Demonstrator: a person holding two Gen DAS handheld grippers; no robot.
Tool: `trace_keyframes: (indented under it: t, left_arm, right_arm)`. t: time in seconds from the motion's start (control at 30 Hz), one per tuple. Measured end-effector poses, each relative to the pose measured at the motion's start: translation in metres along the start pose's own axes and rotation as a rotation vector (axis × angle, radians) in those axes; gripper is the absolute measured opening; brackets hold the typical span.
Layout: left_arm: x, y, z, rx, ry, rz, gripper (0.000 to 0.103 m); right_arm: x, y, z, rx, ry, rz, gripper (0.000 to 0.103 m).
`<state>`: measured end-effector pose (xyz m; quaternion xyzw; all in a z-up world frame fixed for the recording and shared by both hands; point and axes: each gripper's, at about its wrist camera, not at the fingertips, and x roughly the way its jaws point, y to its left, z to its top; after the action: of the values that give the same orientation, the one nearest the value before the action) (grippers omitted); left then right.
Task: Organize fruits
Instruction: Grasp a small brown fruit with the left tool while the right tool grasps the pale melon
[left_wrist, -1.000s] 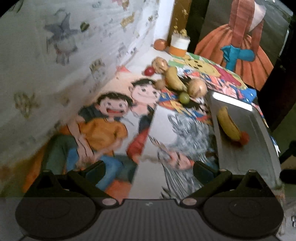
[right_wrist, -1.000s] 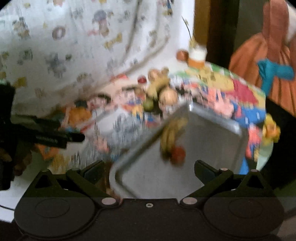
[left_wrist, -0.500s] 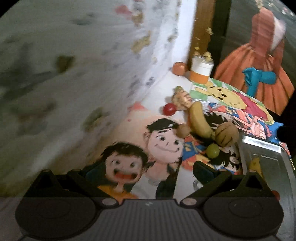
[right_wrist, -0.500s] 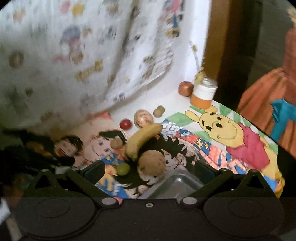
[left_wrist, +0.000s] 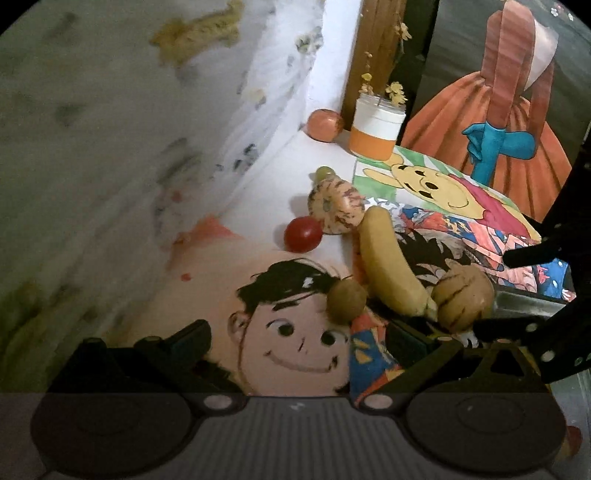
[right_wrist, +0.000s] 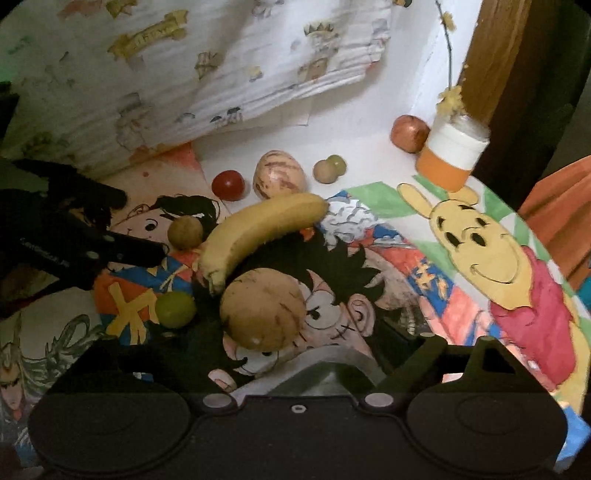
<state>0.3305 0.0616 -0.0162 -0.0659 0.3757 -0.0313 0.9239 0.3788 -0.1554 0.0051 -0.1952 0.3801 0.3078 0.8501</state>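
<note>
Right wrist view: right gripper (right_wrist: 295, 354) jaws closing, wide apart, nothing pressed; the round tan striped fruit (right_wrist: 263, 308) sits between them, partly covering the grey metal tray's (right_wrist: 325, 369) cut-off corner. Yellow banana (right_wrist: 255, 232) lies diagonally, stem near-left, tip far-right. Left gripper (left_wrist: 295, 334) wide, empty. Its lettering is illegible.

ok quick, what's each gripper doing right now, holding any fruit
Left gripper: open, holding nothing.
Right gripper: jaws closing around the round tan fruit, pads not on it yet.
</note>
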Motion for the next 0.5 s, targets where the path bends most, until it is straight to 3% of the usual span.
trace_keyframes:
  t: [0.43,0.5]
  left_arm:
    - [0.015,-0.007,0.006,0.068,-0.052,-0.054,0.075]
    - [0.016,-0.008,0.006,0.077,-0.056,-0.054,0.064]
  right_arm:
    - [0.02,0.001,0.0,-0.01,-0.021,0.087,0.069]
    - [0.021,0.002,0.0,-0.005,-0.026,0.097,0.064]
